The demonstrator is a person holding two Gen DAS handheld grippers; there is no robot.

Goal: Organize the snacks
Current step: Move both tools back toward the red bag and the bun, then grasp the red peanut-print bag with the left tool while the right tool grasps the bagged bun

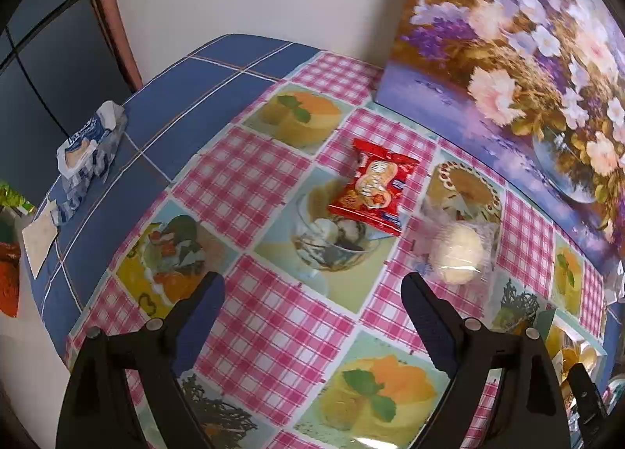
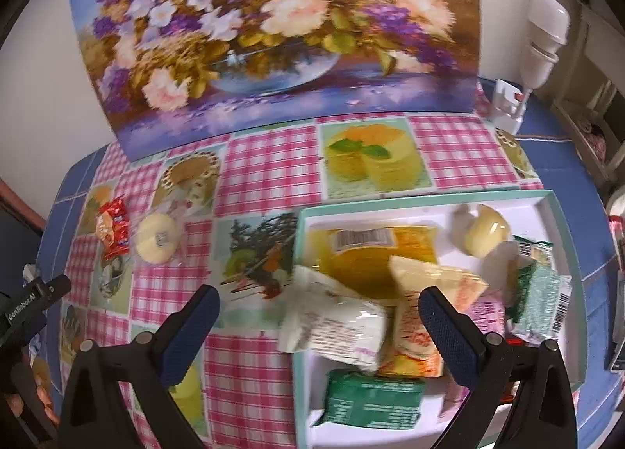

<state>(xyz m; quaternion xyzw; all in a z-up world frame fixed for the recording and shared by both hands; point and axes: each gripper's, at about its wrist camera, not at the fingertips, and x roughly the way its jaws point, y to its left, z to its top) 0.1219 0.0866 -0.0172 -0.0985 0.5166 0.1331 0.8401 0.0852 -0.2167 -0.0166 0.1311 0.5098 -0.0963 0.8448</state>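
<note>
A red snack packet [image 1: 373, 187] and a pale round cake in clear wrap [image 1: 459, 251] lie side by side on the chequered tablecloth. My left gripper [image 1: 312, 285] hovers open just short of them, nothing between its fingers. In the right wrist view the same red packet [image 2: 112, 228] and round cake [image 2: 157, 238] lie at far left. My right gripper [image 2: 318, 300] stands open over the left edge of a white tray [image 2: 547, 201] with a teal rim. The tray holds several snacks: a white packet [image 2: 336, 328], an orange packet [image 2: 418, 312], green packets [image 2: 371, 398], a yellow jelly cup [image 2: 486, 234].
A flower painting [image 2: 273, 27] leans on the wall behind the table. A blue-white opened wrapper [image 1: 90, 152] lies on the blue cloth at far left. A white lamp bulb and plug [image 2: 543, 34] stand at back right. The left gripper's tip [image 2: 35, 300] shows at the left edge.
</note>
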